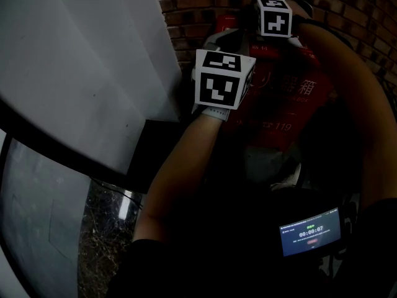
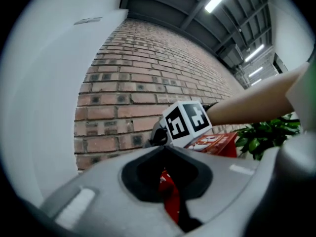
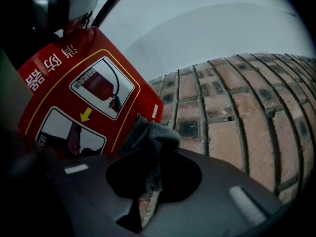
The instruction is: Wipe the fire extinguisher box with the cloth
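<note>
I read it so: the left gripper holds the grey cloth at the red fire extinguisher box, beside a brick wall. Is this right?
No: the right gripper holds the grey cloth at the red fire extinguisher box, beside the brick wall; the right gripper view shows it. The left gripper grips a red edge, apparently the box's.

Through the head camera I look down on a red box (image 1: 291,107) with pale lettering, standing against a brick wall (image 1: 353,8). My left gripper (image 1: 224,73) is at the box's upper left edge, with its marker cube facing me. My right gripper (image 1: 275,18) is at the top of the box. A pale wall panel (image 1: 80,61) fills the left side. A small lit screen (image 1: 312,231) glows at lower right.
</note>
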`<state>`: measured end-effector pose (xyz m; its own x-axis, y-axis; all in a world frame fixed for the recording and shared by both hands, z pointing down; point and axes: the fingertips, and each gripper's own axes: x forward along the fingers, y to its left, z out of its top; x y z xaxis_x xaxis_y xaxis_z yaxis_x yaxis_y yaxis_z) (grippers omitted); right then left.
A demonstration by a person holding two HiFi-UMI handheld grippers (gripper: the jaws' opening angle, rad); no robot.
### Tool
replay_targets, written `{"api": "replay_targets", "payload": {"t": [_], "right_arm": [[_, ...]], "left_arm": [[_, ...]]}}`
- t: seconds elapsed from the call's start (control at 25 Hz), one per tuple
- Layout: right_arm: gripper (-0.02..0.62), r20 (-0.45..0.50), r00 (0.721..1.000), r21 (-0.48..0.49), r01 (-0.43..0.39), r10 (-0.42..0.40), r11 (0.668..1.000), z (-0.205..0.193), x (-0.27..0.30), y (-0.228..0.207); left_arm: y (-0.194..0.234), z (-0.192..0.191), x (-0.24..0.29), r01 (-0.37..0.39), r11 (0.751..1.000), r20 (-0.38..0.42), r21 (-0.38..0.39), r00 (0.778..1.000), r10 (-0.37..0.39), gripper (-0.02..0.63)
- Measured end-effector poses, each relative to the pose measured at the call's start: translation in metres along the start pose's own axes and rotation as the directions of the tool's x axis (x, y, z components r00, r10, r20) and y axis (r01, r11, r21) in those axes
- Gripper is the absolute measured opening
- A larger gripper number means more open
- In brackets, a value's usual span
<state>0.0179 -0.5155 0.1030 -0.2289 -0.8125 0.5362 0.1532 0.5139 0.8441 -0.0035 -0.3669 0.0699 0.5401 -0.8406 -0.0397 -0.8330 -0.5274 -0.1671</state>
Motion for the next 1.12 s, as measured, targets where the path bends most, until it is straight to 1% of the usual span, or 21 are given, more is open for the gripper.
{"api": "replay_targets", "payload": {"t": [0.24,0.4,0.68,0.92,1.0,1.12], "right_arm": [[0.034,0.03,0.999,0.008,-0.012,0.012,1.0,0.01,-0.006,0.008],[0.034,0.053,0.998,0.005,-0.027,0.027,1.0,0.021,-0.019,0.018],[0.032,0.093,0.994,-0.022,-0.046,0.048,0.999,0.044,-0.051,0.042],[0.032,0.119,0.989,-0.028,-0.087,0.09,0.996,0.056,-0.078,0.063],[0.032,0.126,0.987,-0.032,-0.093,0.097,0.995,0.059,-0.092,0.066],[0.032,0.146,0.985,-0.044,-0.084,0.089,0.996,0.07,-0.126,0.076]], "left_arm": [[-0.002,-0.006,0.003,-0.01,1.0,-0.01,-0.002,1.0,0.01,0.0],[0.002,-0.01,0.001,-0.033,0.999,-0.026,0.008,0.999,0.034,0.0],[0.007,-0.018,-0.01,-0.07,0.997,-0.047,-0.025,0.997,0.069,0.0],[0.005,-0.025,-0.016,-0.076,0.995,-0.078,-0.057,0.994,0.072,0.0],[0.001,-0.019,-0.021,-0.076,0.996,-0.078,-0.056,0.994,0.071,0.0],[-0.016,-0.01,-0.041,-0.081,0.996,-0.08,-0.044,0.994,0.077,0.0]]}}
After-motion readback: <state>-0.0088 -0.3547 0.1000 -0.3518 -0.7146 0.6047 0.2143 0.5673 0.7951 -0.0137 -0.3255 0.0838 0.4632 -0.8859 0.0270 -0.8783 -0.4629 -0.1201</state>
